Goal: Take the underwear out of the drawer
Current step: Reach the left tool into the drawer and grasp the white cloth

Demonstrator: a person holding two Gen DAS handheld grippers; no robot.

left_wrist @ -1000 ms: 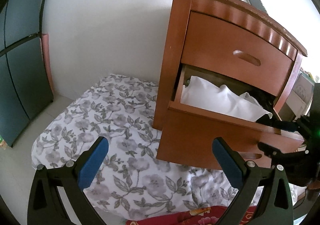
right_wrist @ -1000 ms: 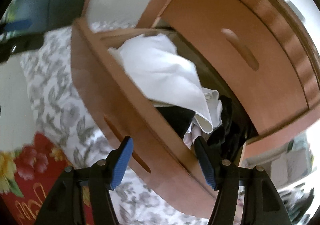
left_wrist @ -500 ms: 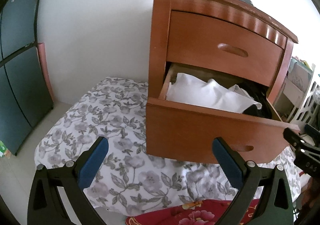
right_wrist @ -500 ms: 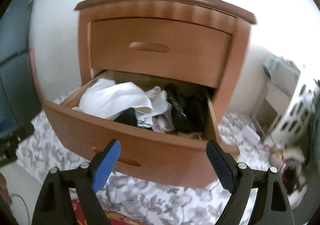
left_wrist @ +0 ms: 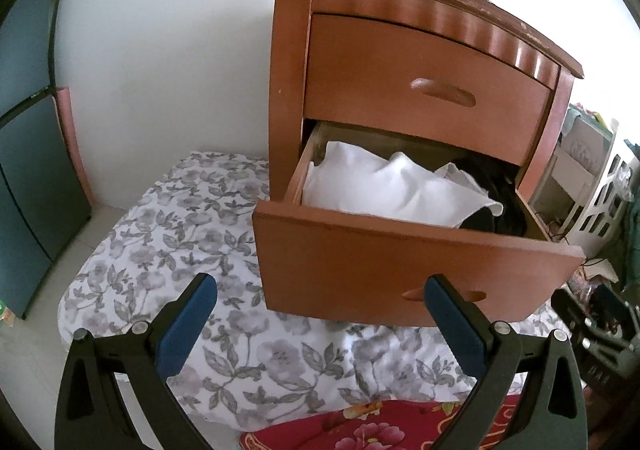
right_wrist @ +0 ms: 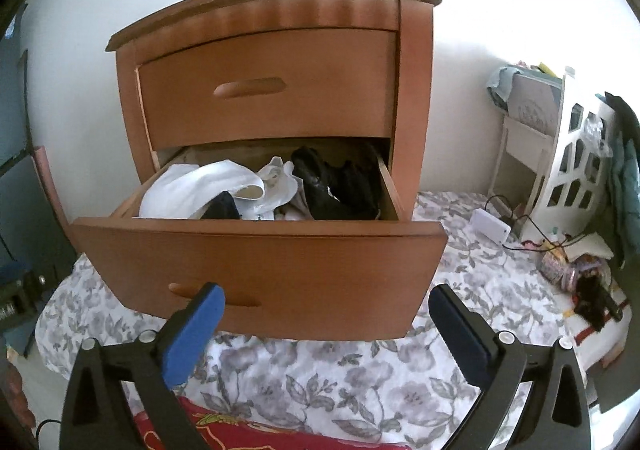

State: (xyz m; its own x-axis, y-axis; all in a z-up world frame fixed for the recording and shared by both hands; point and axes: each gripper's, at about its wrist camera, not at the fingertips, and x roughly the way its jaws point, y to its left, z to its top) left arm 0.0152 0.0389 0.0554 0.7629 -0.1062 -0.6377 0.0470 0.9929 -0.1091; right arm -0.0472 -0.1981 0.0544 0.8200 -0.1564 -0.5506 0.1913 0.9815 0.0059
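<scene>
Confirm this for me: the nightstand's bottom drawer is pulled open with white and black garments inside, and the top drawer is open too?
Not quite. The top drawer is shut, flush with the nightstand; the right wrist view shows it. The bottom drawer is indeed pulled open, with white garments and black garments inside.

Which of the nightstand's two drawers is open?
The lower drawer: it is pulled out, showing white and black clothes. The upper drawer sits flush and closed.

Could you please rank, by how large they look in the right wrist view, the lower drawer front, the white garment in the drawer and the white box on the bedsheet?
1. lower drawer front, clearly the largest.
2. white garment, lying in the drawer's left half.
3. white box, smallest; it lies farther from the camera, so its true size is unsure.
</scene>
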